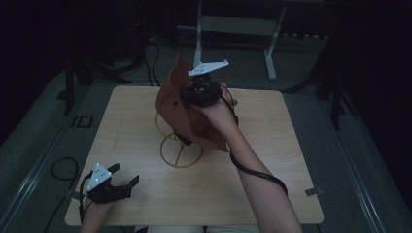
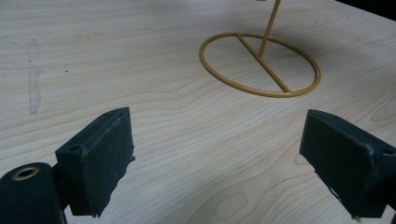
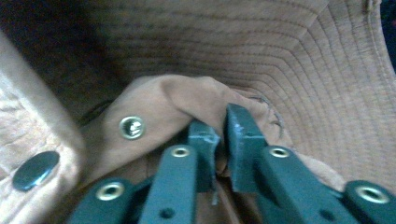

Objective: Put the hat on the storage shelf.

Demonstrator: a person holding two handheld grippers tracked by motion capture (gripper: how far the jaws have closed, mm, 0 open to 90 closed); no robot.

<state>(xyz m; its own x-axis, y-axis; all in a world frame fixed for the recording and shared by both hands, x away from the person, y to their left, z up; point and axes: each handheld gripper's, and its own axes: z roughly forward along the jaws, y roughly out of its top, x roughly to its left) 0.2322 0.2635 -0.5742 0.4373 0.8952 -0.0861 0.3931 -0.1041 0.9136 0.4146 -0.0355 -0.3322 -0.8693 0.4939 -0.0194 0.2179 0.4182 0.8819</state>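
Brown fabric, a soft stitched-brim hat point(image 1: 177, 104), hangs above the centre of the high view, held up over a yellow wire stand point(image 1: 180, 148) on the pale wooden table point(image 1: 272, 160). At upper centre the right gripper point(image 1: 201, 92) has its jaws nearly together with a fold of the hat's cloth point(image 3: 187, 100) between them, near a metal eyelet point(image 3: 131, 127). At lower left the left gripper point(image 1: 124, 177) rests low over the table, jaws wide apart and holding nothing, pointing toward the stand's ring base point(image 2: 260, 64).

Tan stitched hat point(image 3: 289, 56) w/ silver eyelet point(image 3: 131, 127), mustard wire stand point(image 2: 261, 65), pale woodgrain table point(image 2: 140, 60)
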